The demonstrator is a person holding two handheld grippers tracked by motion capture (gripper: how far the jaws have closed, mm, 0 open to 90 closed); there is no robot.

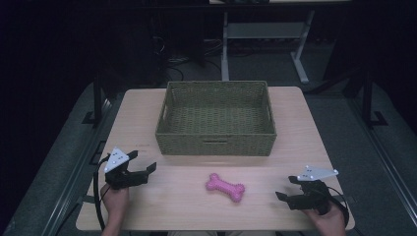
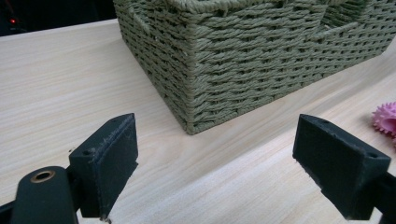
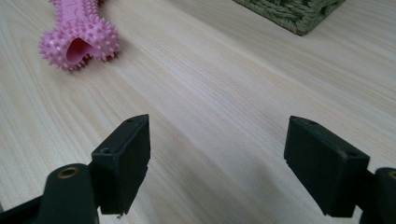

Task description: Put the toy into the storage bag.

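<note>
Down at the lower left of the high view, the left gripper [image 1: 142, 164] is held in a hand [image 1: 116, 199] over the table [image 1: 142, 113], its jaws spread wide with nothing between them. In its own view the two black jaws rise from the bottom corners, far apart, above bare light wood. Beyond them, in the upper middle of that frame, stands the near corner of the basket [image 2: 243, 60], and a spiky pink edge of the bone [image 2: 385, 118] pokes in at the right edge.

At the lower right of the high view, the right gripper [image 1: 287, 189] sits in the other hand [image 1: 328, 220], a grey three-cornered plate on top, jaws likewise wide and empty. Its own view shows the jaws apart over the wood, the pink bone [image 3: 79, 32] at the upper left of the frame, and a corner of the basket [image 3: 294, 11] at the upper right.

From above, the bone [image 1: 225, 187] lies flat on the table in the lower middle, between the two grippers and apart from both, just in front of the basket. The basket [image 1: 216, 142], green and woven, fills the middle of the frame and is empty. Past the table the floor is dark, with a white desk frame [image 1: 265, 34] at the top.
</note>
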